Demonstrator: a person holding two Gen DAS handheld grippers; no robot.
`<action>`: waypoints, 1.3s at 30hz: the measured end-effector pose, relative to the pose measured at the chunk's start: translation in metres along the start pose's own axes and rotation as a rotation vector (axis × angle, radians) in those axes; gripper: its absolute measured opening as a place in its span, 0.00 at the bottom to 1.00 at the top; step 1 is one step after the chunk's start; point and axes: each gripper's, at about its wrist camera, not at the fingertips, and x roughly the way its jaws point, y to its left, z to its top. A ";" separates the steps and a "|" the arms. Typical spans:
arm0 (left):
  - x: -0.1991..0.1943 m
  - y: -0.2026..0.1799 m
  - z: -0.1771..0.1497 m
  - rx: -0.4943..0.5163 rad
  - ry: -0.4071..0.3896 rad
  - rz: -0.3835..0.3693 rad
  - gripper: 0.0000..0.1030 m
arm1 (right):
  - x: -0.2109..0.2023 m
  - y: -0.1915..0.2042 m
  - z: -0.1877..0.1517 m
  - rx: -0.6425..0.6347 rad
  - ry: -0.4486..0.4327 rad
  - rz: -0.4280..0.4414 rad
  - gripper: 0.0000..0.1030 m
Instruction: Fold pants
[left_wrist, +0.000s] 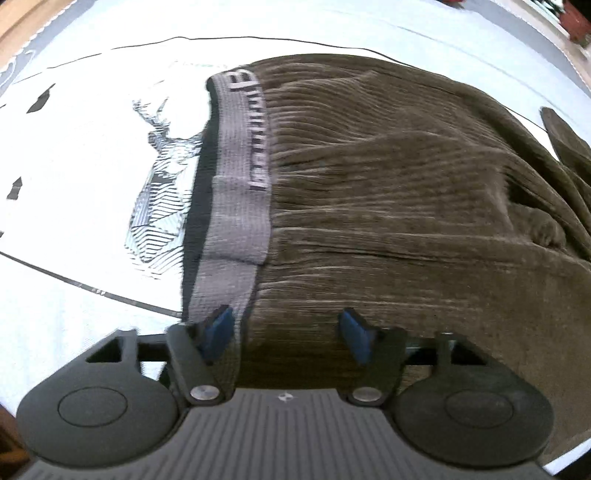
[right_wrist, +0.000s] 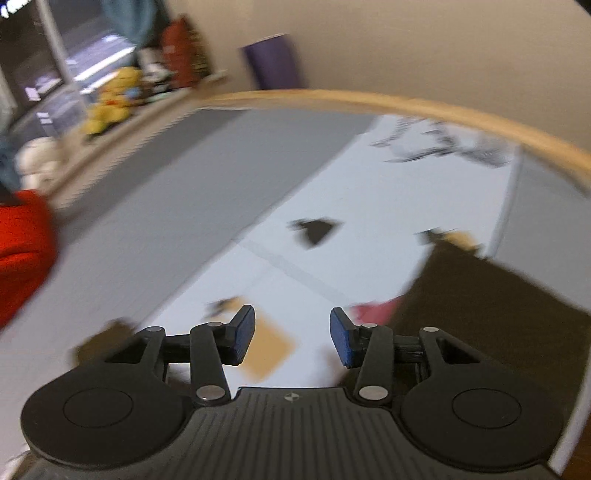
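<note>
Brown ribbed pants (left_wrist: 406, 203) lie folded on a white printed sheet (left_wrist: 74, 155), their grey lettered waistband (left_wrist: 240, 177) running down the left side. My left gripper (left_wrist: 288, 328) points down over the near end of the waistband. Its blue pads (left_wrist: 221, 325) stand apart, with flat fabric under the gap and nothing pinched. In the blurred right wrist view, my right gripper (right_wrist: 291, 336) hovers open and empty above the sheet (right_wrist: 295, 251). The pants (right_wrist: 498, 314) are at its lower right.
A wooden edge (right_wrist: 406, 103) curves around the far side of the sheet, and a grey cover (right_wrist: 147, 221) lies to the left. A red object (right_wrist: 22, 251), plush toys (right_wrist: 110, 99) and a purple bin (right_wrist: 273, 62) stand beyond. Something pink (right_wrist: 376, 310) shows beside the pants.
</note>
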 end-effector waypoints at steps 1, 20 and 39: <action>-0.001 0.001 0.000 -0.007 -0.002 0.016 0.53 | -0.008 0.008 -0.001 -0.004 0.008 0.044 0.47; -0.041 -0.138 0.025 0.177 -0.306 0.029 0.74 | 0.103 0.040 -0.027 -0.076 0.337 0.051 0.58; -0.017 -0.206 0.028 0.314 -0.299 -0.122 0.81 | 0.135 0.093 -0.056 -0.350 0.389 0.005 0.60</action>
